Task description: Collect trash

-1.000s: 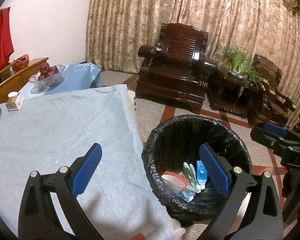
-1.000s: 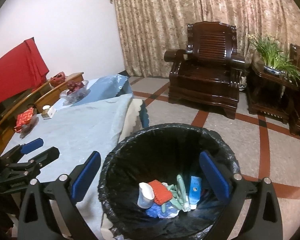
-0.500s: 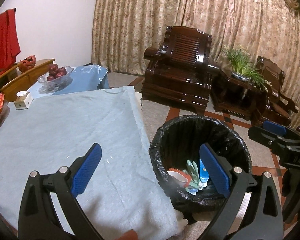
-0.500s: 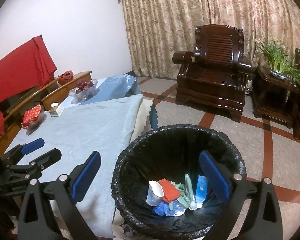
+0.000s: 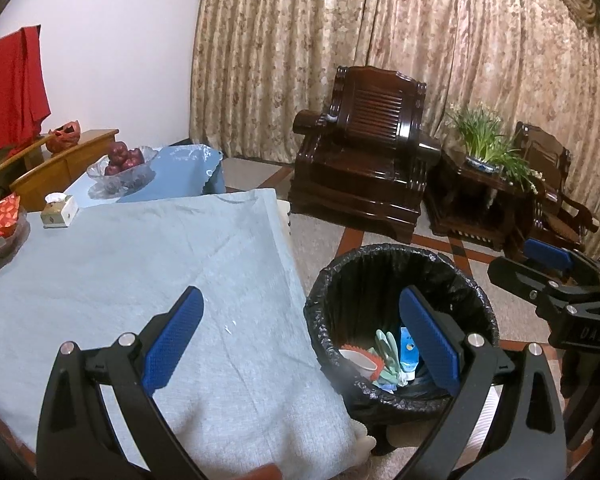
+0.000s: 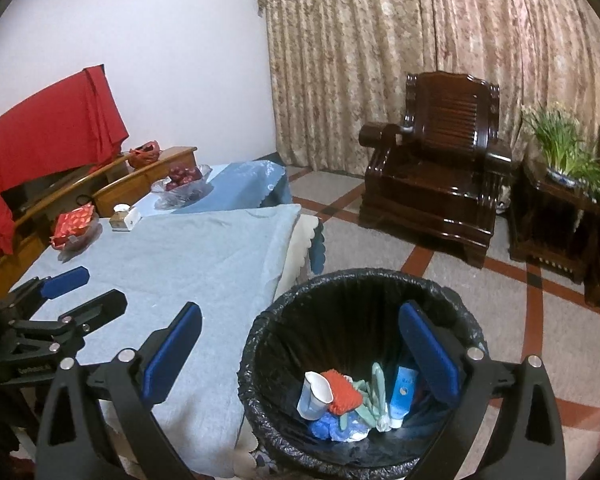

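Jaws standing wide apart and empty on both the left gripper (image 5: 300, 336) and right gripper (image 6: 300, 352), trash (image 6: 352, 400) lying in the bin (image 6: 260, 344) beside the counter (image 5: 100, 280); risk: low swing catching liner, tipping bin.

One black-lined round trash bin (image 6: 452, 300) holds one white paper cup (image 6: 314, 394), one red knitted pad (image 6: 342, 394), one blue tube (image 6: 403, 394). One glass fruit bowl (image 6: 184, 190); two dark wooden armchairs (image 5: 364, 172).
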A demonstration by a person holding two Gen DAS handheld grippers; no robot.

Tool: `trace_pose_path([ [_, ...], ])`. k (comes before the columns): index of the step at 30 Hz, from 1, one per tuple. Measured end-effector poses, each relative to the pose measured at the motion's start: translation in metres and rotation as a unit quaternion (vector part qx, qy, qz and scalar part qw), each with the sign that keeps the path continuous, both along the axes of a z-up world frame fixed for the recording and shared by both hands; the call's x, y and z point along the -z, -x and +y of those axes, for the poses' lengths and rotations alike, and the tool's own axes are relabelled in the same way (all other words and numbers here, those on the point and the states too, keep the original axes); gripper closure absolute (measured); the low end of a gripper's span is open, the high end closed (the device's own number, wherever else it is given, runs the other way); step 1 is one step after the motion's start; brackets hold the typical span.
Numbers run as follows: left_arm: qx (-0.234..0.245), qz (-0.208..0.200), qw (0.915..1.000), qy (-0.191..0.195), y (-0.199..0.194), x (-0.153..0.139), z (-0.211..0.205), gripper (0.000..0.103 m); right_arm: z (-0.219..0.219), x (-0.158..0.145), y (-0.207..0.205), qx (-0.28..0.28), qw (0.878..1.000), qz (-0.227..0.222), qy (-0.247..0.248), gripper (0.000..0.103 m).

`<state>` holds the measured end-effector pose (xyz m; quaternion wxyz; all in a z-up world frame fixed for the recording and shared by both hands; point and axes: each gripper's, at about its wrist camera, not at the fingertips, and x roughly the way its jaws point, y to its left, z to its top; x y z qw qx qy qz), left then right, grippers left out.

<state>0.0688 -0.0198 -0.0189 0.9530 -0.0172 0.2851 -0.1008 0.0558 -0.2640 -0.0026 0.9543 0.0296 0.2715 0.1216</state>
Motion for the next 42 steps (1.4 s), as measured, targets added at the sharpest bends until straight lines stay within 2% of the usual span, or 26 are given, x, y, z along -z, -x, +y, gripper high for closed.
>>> trace_pose_path([
  [14, -0.003, -0.014, 0.9999, 0.005, 0.011, -0.007, 0.003, 0.007, 0.006, -0.008, 0.006, -0.009, 1.000, -0.013, 0.001, 0.006],
  [42, -0.010, -0.015, 0.9998, 0.006, 0.010, -0.010, 0.012, 0.007, 0.016, -0.011, 0.005, -0.016, 1.000, -0.013, 0.005, 0.006],
])
